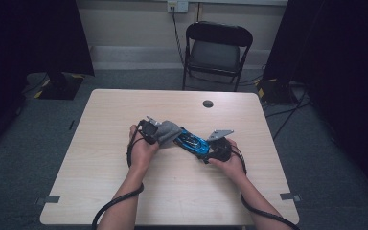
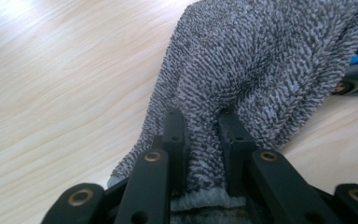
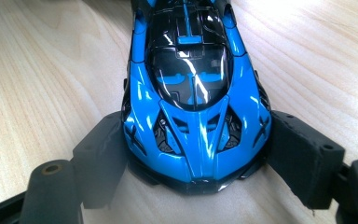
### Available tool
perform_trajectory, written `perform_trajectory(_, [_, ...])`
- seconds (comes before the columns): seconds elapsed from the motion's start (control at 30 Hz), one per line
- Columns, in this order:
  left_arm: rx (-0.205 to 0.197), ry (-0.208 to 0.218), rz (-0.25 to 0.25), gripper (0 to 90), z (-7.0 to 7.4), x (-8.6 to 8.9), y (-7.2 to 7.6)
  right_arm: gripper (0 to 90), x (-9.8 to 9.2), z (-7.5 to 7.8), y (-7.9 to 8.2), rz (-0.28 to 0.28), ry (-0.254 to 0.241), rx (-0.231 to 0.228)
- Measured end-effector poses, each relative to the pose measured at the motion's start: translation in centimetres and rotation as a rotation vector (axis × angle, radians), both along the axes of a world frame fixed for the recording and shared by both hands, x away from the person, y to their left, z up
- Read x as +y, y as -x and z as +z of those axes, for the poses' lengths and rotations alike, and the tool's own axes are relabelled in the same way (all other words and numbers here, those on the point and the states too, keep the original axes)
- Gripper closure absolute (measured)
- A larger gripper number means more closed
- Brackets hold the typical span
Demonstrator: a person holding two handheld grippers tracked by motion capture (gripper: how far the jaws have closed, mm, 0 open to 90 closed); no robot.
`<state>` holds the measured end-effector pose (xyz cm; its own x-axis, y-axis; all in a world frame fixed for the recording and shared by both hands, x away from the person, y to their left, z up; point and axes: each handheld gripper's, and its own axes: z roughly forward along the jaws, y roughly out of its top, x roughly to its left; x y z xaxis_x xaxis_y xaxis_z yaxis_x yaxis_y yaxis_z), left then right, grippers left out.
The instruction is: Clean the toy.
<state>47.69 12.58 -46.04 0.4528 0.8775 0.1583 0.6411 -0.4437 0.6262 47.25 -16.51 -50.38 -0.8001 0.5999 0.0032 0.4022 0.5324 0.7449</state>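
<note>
While we hold the car (image 3: 193, 100) by its nose, the right gripper (image 3: 196, 163) spans it wide, one pad on each front corner at the bottom of the right gripper view. Those pads sit on glossy, sloping bodywork, so we judge that a hard push from the cloth could make the nose slide out or turn the car on the table (image 1: 124, 191). In the left gripper view the left gripper (image 2: 203, 140) is pinched narrow on a fold of the grey cloth (image 2: 261, 60), which spreads up to the upper right. That fold is thin; if it drags on the car, we think it could pull free. In the high view the car lies mid-table between both hands, the cloth draped over its left end. Farther back stands a chair (image 1: 218, 48). We read no brand, label or writing anywhere.
</note>
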Motion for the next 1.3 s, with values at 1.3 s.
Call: perform_trajectory(1.3, [-0.013, 0.034, -0.046, 75.4, -0.1, 3.9, 6.0, 17.6, -0.3, 0.8, 0.1, 0.005, -0.002, -0.014])
